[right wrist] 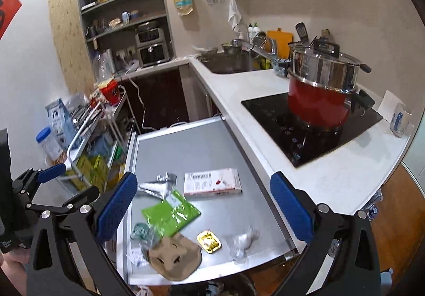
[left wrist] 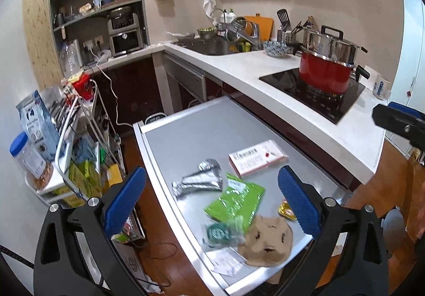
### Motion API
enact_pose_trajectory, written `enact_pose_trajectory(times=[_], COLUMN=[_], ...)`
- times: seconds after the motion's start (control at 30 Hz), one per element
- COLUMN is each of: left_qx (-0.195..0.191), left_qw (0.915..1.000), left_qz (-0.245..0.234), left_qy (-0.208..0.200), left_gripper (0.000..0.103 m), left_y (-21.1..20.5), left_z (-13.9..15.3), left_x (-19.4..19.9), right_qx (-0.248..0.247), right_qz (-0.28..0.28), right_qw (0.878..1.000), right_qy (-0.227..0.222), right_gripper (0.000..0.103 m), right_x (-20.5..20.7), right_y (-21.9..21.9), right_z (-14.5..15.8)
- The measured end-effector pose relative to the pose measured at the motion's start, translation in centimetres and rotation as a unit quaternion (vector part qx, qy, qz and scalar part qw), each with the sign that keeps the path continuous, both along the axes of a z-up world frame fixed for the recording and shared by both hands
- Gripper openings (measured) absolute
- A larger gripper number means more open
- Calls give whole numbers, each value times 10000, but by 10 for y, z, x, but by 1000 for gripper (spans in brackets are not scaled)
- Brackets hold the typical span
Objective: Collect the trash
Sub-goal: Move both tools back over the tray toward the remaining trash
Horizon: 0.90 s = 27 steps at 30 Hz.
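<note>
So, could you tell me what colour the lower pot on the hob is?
Red pot, clearest in the left wrist view.

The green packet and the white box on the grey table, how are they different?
The green packet is a shiny, flat, crinkled pouch; the white box is stiff card with red print. The packet lies nearer the camera, the box farther back, toward the counter. Both rest on the grey table, apart from each other.

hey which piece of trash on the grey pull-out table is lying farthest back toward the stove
The white and red flat box, printed with barcodes. It lies behind the green wrapper, the silver foil wrapper, the tan paper and the gold foil tray.
</note>
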<state>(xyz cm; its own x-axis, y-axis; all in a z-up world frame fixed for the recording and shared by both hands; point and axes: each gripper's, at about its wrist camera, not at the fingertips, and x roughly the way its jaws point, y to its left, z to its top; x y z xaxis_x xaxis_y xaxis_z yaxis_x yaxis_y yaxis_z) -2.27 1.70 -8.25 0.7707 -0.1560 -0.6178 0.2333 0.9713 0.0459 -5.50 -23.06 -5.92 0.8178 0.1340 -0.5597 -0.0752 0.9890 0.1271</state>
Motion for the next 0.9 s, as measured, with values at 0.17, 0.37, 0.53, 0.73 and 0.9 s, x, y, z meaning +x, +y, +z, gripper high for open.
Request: enact_pose_trajectory(times=[0.17,0.37,0.53,0.73,0.9], left_qx=[117,-78,-6,156,408], left_qw=[9999,9997,9996,9952,9875], left_qz=[44,84,-93,-761,-1112], left_qy=[-64,196,280,592,1039], left_gripper=[100,100,100,100,100], left_y=[20,46,52,52,45], left_z=[3,-6,-19,-48,-82], left_x=[12,31,43,69,96], right_qx=[-135,-31,59,108,-17], right_qz=[-253,-682,-995,-1042,-1100], right_qw=[9995,9975,9925,9855,9774], right_qy=[-97,202,714,1335,1807], right_gripper=[99,99,99,99,99], right_x=[-1,3,9,22,36], right_y=[0,-13,-23,-17,-11], right_z=[6,-12,-42,-87,-125])
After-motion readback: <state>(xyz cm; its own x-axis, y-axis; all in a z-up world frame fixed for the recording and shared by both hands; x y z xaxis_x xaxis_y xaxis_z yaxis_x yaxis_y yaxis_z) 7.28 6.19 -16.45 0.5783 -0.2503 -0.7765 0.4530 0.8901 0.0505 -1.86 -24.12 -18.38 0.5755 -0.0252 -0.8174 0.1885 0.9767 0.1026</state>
